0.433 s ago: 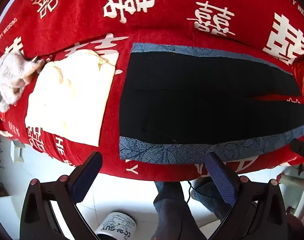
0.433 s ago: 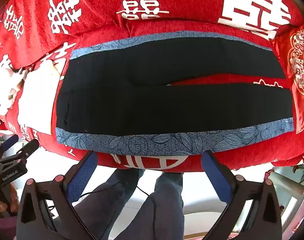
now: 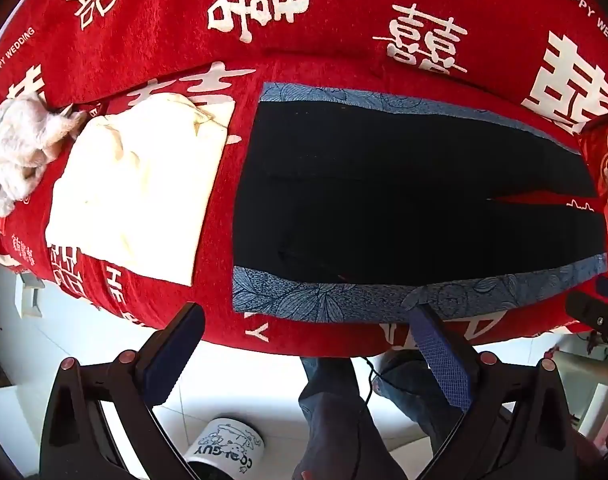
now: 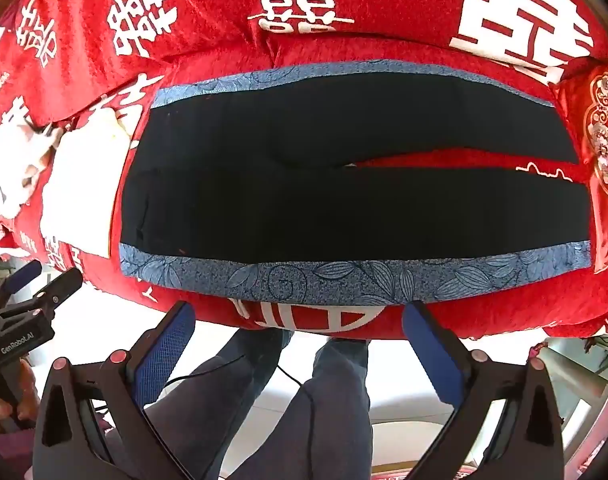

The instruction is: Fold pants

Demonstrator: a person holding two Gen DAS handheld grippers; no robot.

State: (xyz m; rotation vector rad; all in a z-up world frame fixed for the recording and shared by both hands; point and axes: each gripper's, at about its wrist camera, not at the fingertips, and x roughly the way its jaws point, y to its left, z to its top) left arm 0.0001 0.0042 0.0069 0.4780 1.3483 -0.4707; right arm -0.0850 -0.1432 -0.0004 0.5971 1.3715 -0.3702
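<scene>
Black pants (image 4: 344, 200) with blue floral side bands lay flat, legs slightly parted, on the red sofa cover (image 4: 344, 16); left gripper (image 3: 308, 344) and right gripper (image 4: 300, 344) hovered wide open and empty at the near edge — a one-layer pinch would probably skew the fold.

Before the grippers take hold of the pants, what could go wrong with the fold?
1. The black pants lie close to the sofa's front edge; a careless pull could drag them off onto the floor.
2. The legs are split, with red cover showing between them, so the fold may come out uneven.
3. The folded cream garment sits just beside the waistband, and a wide swing could disturb it.
</scene>
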